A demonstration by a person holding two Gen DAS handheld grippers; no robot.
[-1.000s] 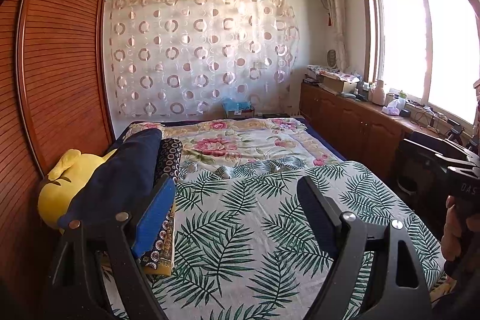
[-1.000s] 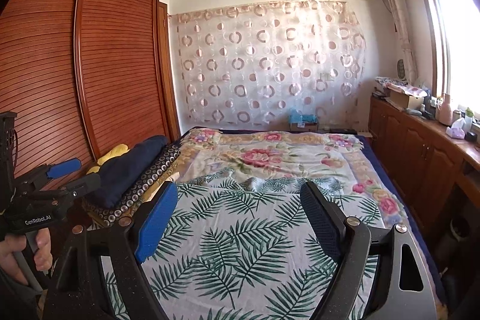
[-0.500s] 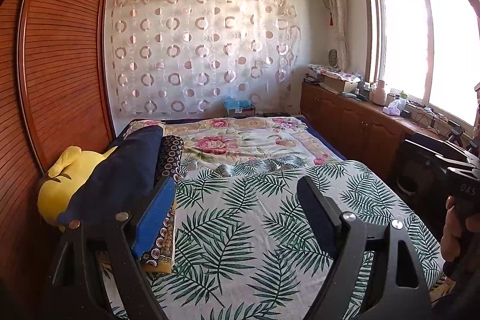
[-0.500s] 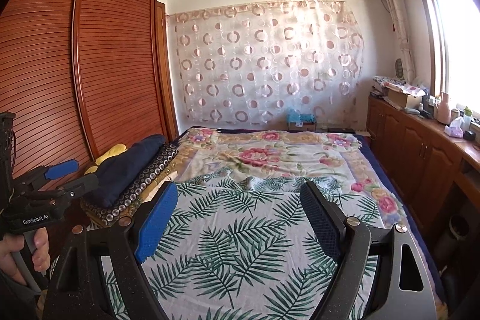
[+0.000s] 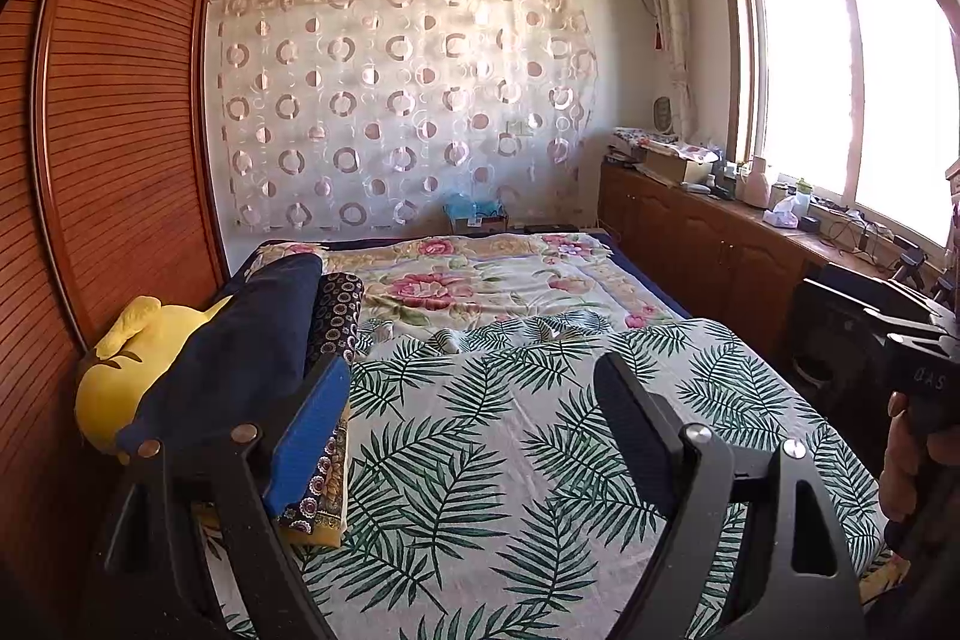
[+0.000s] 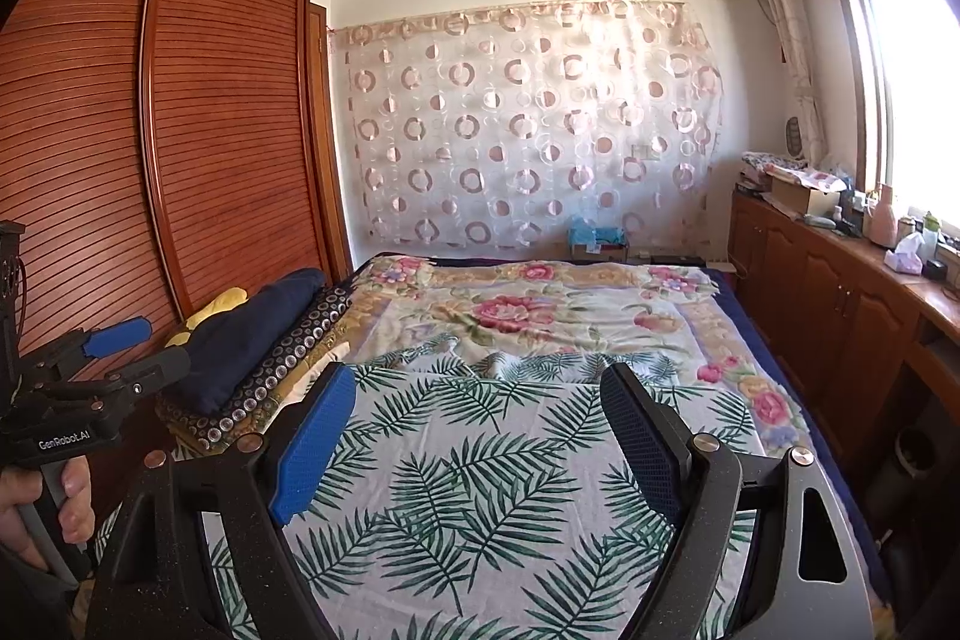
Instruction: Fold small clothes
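A bed is covered by a palm-leaf sheet [image 5: 480, 436] in front and a floral blanket [image 5: 480, 280] behind; both also show in the right wrist view, the sheet [image 6: 480, 460] and the blanket [image 6: 540, 310]. No small garment is plainly visible on the sheet. My left gripper [image 5: 474, 388] is open and empty, held above the near part of the bed. My right gripper [image 6: 480, 400] is open and empty, also above the bed. The left gripper [image 6: 114, 358] shows at the left of the right wrist view, and the right gripper's body [image 5: 900, 340] at the right edge of the left wrist view.
A dark blue pillow [image 5: 240, 358], a yellow plush toy [image 5: 120, 370] and a patterned cushion [image 5: 339, 310] lie along the bed's left side beside a wooden wardrobe [image 5: 120, 130]. A wooden cabinet [image 5: 690, 232] with clutter runs under the window on the right.
Both views have shifted only slightly; the grippers stay open and hover over the bed.
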